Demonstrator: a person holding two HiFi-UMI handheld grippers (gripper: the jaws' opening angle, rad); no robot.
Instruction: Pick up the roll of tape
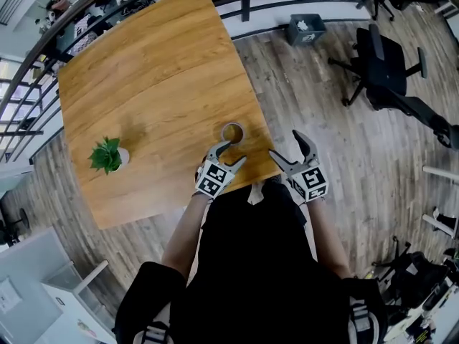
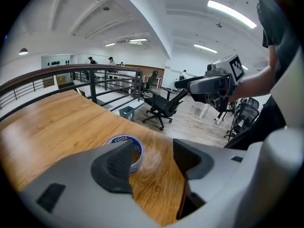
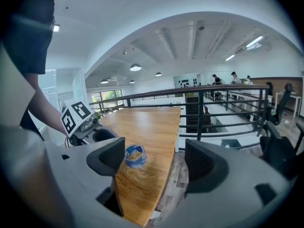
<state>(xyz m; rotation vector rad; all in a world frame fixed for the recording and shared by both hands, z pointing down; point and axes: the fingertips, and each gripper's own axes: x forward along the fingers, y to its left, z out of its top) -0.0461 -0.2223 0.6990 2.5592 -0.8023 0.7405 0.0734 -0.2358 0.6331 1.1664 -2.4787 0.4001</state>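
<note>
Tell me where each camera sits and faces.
Head view: on the person's head, looking steeply down at wooden table, blue-printed tape roll, left tool, right tool, torso.
Left gripper view: on left tool, facing the roll; right tool, forearm show.
Right gripper view: on right tool, facing the roll; left tool shows.
Shared: all three see the roll.

Your tape sits on the table, close to you

The roll of tape [image 1: 232, 132] lies on the table [image 1: 158, 70], near the edge closest to you and toward its right corner; your left gripper [image 1: 231, 153] is just on your side of the roll, not around it; your right gripper [image 1: 285, 142] is to the right of the roll, by the table's right edge; the plant [image 1: 107, 155] stands on the table far to the left; the chair [image 1: 384, 67] is on the floor far to the right; the bin [image 1: 306, 29] is on the floor behind the table.
</note>
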